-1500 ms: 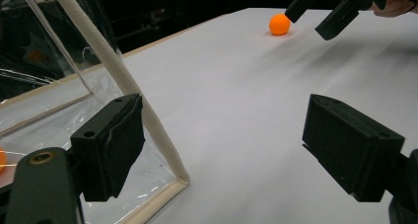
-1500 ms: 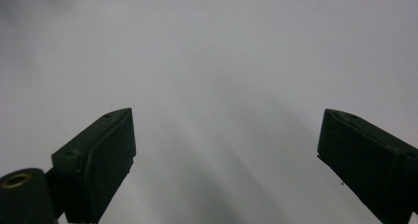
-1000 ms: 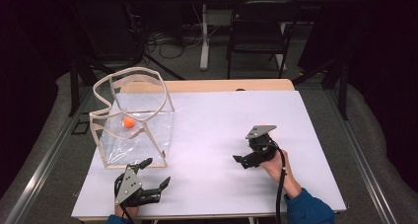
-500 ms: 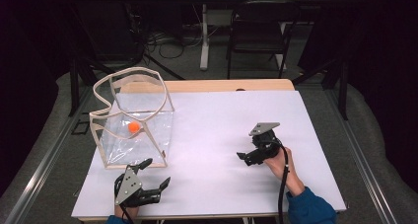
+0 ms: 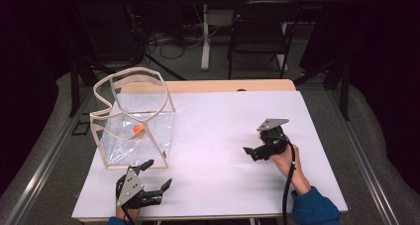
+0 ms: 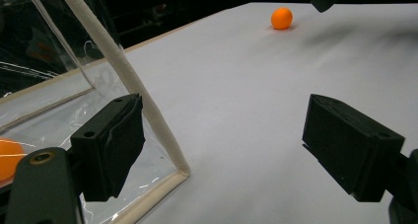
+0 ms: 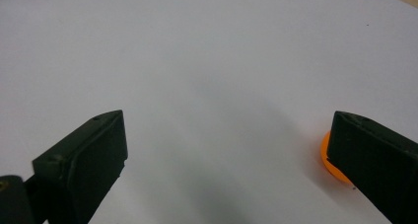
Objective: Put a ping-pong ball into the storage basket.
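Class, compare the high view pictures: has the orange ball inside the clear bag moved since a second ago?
Yes. The orange ball has rolled slightly rightward and nearer the camera, away from the left rim of the clear bag.

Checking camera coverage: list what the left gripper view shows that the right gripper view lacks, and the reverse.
Left gripper view: the clear cream-rimmed bag, an orange ball inside it, the open left tool. Right gripper view: the right tool's jaws close up, just opened wide, gripping nothing. Both: the white table and the loose orange ball, half hidden behind a jaw in the right gripper view.
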Tool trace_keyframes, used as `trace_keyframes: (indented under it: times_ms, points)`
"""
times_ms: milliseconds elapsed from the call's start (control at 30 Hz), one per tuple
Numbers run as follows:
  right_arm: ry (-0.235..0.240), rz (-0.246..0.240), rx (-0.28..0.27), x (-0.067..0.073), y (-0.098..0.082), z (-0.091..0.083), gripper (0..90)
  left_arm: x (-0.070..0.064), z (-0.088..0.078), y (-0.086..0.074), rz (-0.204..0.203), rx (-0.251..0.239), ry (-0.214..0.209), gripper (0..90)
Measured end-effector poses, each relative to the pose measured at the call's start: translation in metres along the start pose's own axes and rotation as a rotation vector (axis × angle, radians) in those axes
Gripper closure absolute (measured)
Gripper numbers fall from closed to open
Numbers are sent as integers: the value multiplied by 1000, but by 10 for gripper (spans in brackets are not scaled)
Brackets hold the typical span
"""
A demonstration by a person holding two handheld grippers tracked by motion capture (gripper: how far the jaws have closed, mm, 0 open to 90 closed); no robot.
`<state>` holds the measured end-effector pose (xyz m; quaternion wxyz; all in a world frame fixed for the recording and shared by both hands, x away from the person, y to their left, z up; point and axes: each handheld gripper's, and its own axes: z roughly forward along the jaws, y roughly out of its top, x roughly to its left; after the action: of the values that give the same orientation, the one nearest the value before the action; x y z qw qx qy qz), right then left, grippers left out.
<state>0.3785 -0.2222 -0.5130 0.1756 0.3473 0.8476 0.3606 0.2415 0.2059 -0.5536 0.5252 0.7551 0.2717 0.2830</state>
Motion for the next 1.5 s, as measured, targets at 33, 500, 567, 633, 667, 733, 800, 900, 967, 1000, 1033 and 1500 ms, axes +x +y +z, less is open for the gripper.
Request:
trace_keyframes:
  times_ms: [33, 500, 567, 633, 667, 733, 800, 900, 967, 1000, 1033, 1500]
  points:
    - [-3, 0, -4, -1, 0, 0, 14, 0, 0, 0, -3, 1, -2, 160]
    - [-31, 48, -20, -18, 0, -4, 16, 1, 2, -1, 7, 10, -11, 160]
    - [-31, 58, -14, -20, 0, -4, 15, 1, 2, -1, 8, 9, -9, 160]
    - [-29, 66, -16, -22, 1, -3, 15, 1, 3, -1, 4, 10, -11, 160]
    - [-26, 66, -19, -24, 1, -3, 15, 1, 3, -1, 1, 10, -11, 160]
    - [-39, 67, -19, -26, 2, -3, 15, 1, 3, -1, 1, 12, -11, 160]
    - [-39, 74, -17, -28, 2, -2, 15, 1, 3, -1, 2, 16, -12, 160]
    - [-53, 75, -17, -31, 2, -1, 15, 0, 4, -1, 2, 11, -10, 160]
    - [-56, 79, -11, -34, 2, -1, 15, 0, 4, 0, 8, 13, -12, 160]
    - [-63, 75, -11, -35, 2, -1, 15, 0, 4, 0, 8, 10, -12, 160]
    - [-67, 79, -10, -36, 2, -1, 15, 0, 4, 0, 9, 11, -12, 160]
    - [-101, 139, 16, -53, -5, 11, 15, 0, 3, 0, 12, 12, -14, 160]
